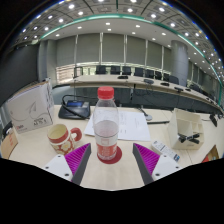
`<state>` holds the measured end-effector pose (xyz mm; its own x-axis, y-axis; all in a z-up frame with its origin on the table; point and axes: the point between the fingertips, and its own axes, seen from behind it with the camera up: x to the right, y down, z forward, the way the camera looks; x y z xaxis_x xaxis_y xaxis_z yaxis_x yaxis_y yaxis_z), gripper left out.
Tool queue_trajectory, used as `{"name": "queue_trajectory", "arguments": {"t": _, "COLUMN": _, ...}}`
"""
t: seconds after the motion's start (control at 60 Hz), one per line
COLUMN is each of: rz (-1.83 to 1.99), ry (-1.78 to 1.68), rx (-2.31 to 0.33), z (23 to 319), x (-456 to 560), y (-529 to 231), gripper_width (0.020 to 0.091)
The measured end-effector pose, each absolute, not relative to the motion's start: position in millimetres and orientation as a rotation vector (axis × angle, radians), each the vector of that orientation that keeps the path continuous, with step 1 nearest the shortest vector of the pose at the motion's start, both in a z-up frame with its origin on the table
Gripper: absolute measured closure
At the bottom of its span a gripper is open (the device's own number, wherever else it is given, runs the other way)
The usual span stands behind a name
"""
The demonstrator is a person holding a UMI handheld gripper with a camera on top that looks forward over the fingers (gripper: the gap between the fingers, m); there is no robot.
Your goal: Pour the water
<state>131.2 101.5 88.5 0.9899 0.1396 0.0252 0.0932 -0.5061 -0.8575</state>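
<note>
**While parted around a bottle: claw at the desk**

With both fingers spread wide, holds nothing: claw open, purple pads facing inward, a clear gap at either side of the bottle. Stands upright between and just ahead of the fingertips: a clear plastic bottle with a red cap and a white label, resting on a round red coaster on the pale desk. Whether water fills it, cannot tell.

Sits to the left of the bottle, near the left finger but apart from it: a cream mug with a reddish pattern, handle turned toward the bottle. Farther left, at the desk's edge, a white cardboard box. Behind the mug, a dark bag lying on the desk.

Lies beyond the bottle, spread flat: white paper sheets. To the right, well apart from the bottle, a small white box with dark markings.

Far behind, a row of dark office chairs along a long counter, curtained windows, and a ceiling dotted with lights.
</note>
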Motion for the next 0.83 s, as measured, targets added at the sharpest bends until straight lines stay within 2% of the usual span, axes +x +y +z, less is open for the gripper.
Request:
{"name": "queue_trajectory", "arguments": {"t": 0.467, "rz": -0.006, "ry": -0.087, "rx": -2.252, "z": 163, "x": 88, "y": -127, "gripper_width": 0.0245}}
{"name": "queue_trajectory", "arguments": {"t": 0.65, "rz": -0.044, "ry": -0.099, "rx": -2.243, "z": 179, "x": 65, "y": -178, "gripper_width": 0.0241}}
{"name": "queue_trajectory", "arguments": {"t": 0.833, "rz": -0.097, "ry": -0.125, "rx": -2.215, "z": 194, "x": 43, "y": -198, "gripper_width": 0.0242}}
